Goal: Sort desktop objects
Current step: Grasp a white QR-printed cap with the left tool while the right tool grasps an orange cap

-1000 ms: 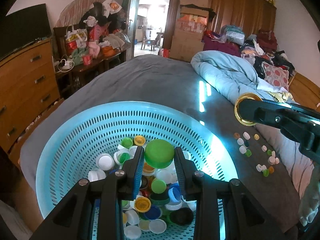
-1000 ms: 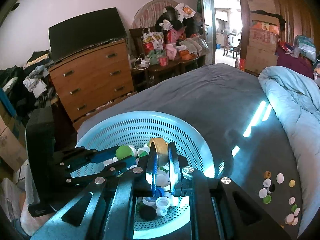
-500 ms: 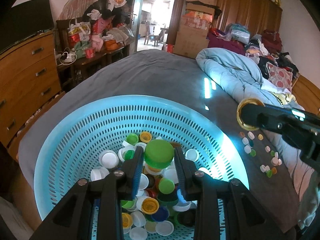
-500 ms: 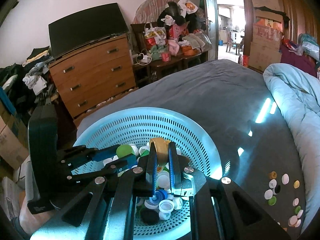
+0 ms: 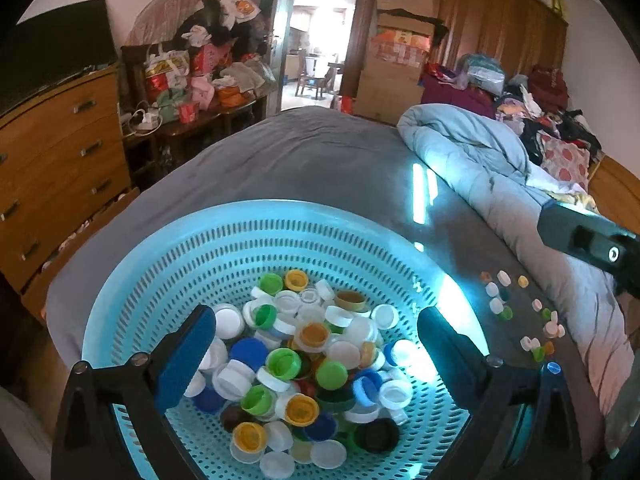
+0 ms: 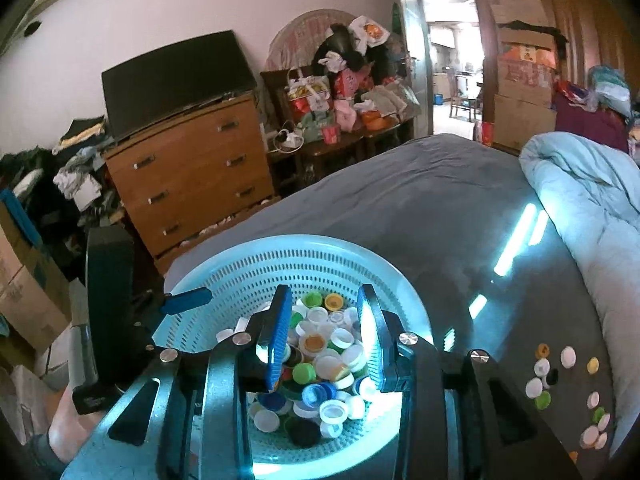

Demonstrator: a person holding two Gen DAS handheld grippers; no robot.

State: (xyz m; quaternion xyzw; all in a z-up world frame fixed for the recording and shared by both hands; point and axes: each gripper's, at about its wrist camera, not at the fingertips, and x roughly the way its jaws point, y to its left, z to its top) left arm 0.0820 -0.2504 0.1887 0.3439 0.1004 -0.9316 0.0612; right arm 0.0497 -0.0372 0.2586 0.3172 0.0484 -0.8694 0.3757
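Note:
A turquoise perforated basket holds a heap of bottle caps in white, green, blue, yellow and black. My left gripper hangs over the heap with its jaws opening wide and nothing between them. One of its blue fingers shows at the basket's left rim in the right wrist view. My right gripper is above the basket too, jaws opening with nothing between the pads. Its dark body enters the left wrist view from the right.
Several loose caps lie scattered on the dark glossy board to the right of the basket. A pale blue duvet is bunched beyond them. A wooden dresser stands off the bed's left side.
The left jaws spread wide and the green cap they held dropped into the basket. The right jaws parted and let the gold cap go. In the left view the right gripper drew back rightward.

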